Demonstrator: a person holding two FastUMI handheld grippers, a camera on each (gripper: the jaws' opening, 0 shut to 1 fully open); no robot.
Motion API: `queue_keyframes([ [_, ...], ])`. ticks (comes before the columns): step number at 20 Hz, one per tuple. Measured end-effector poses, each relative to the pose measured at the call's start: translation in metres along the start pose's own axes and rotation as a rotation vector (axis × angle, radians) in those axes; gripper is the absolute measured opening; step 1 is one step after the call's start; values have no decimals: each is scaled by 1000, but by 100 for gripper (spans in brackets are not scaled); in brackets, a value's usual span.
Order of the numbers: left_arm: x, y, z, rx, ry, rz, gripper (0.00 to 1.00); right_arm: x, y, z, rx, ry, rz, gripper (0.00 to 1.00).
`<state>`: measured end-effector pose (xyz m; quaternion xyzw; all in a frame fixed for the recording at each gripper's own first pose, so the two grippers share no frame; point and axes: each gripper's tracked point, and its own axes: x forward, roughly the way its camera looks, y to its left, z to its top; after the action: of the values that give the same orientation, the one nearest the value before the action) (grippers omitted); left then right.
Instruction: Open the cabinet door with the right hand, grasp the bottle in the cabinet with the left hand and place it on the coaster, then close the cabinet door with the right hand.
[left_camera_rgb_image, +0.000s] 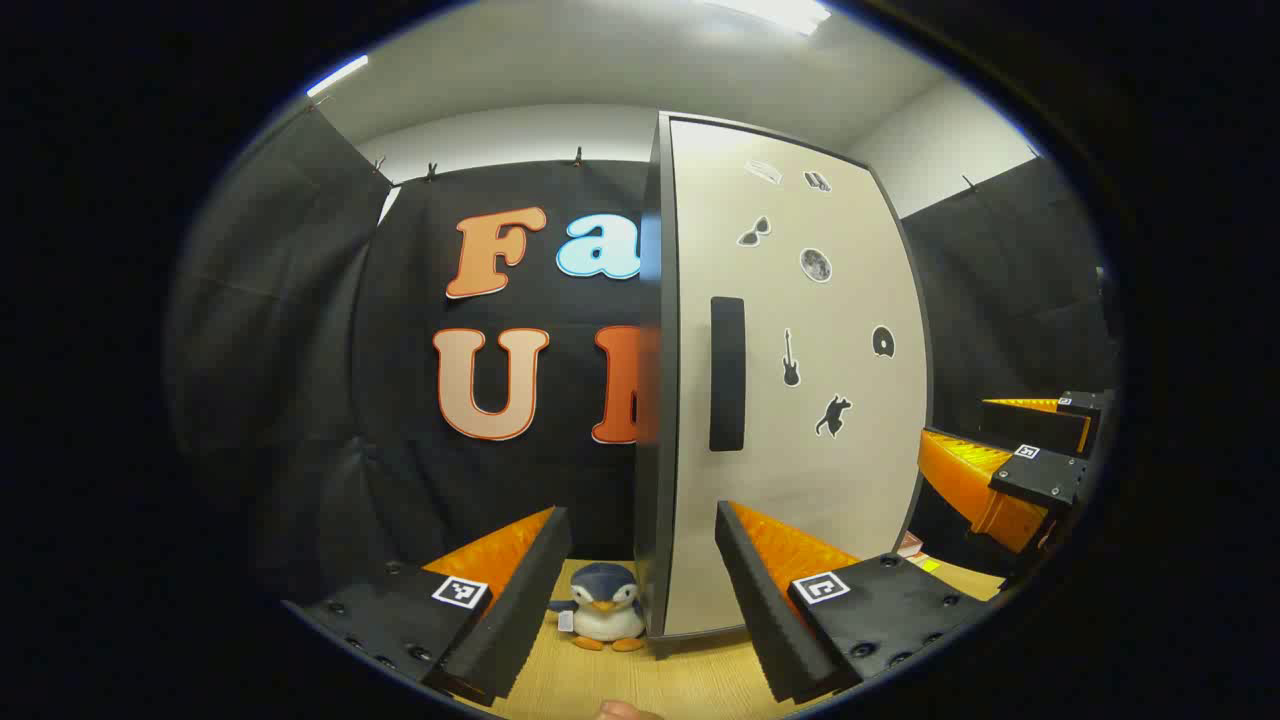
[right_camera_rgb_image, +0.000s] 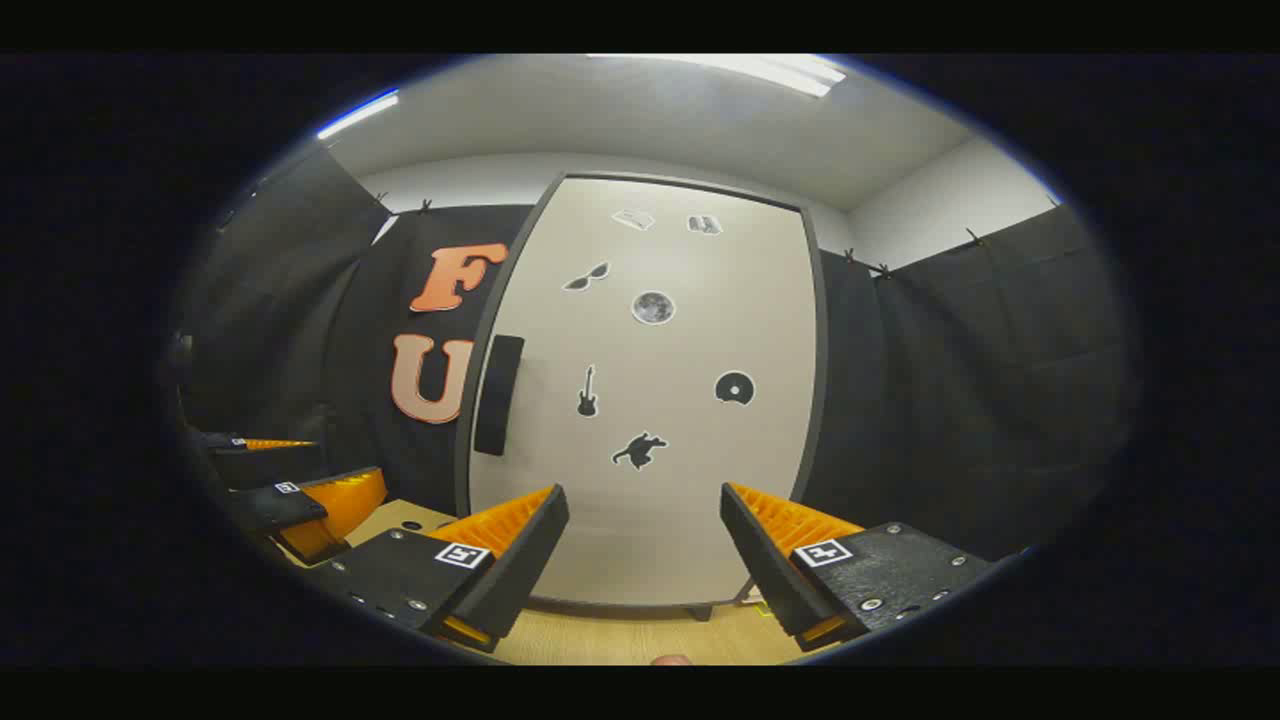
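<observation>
Light source: long white ceiling strip lights (left_camera_rgb_image: 775, 10), pretty bright, blown out in both views
Brightness: left gripper view is punchier; right gripper view looks dimmer and kinda soft
Glare: mild sheen on the pale beige flat cabinet door (right_camera_rgb_image: 650, 400)
Shadows: soft
Distortion: heavy fisheye, door edges bow outward
Edges: dark falloff

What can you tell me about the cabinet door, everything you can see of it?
The cabinet door is a tall, pale beige panel with a dark frame, smooth and matte as it looks. A dark vertical handle sits near its left edge. Small black and grey stickers dot its face: sunglasses, a moon, a guitar, a disc, an animal figure. It stands upright and shut, flush with the cabinet, which rests on a wooden table. Both grippers are open and apart from it; nothing touches it.
</observation>
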<state>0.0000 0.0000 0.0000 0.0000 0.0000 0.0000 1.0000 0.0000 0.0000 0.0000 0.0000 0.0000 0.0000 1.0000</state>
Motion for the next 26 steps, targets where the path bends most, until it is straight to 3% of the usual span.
queue_keyframes([
  [13, -3, 8, 4, 16, 8, -13, 95, -1, 10, 4, 23, -6, -14, 95],
  [20, -2, 20, -2, 5, 23, 5, 95, 5, 27, -1, 16, 11, 18, 95],
  [26, 5, 41, -8, -1, 39, 37, 95, 33, 66, 9, 56, -4, 95, 96],
])
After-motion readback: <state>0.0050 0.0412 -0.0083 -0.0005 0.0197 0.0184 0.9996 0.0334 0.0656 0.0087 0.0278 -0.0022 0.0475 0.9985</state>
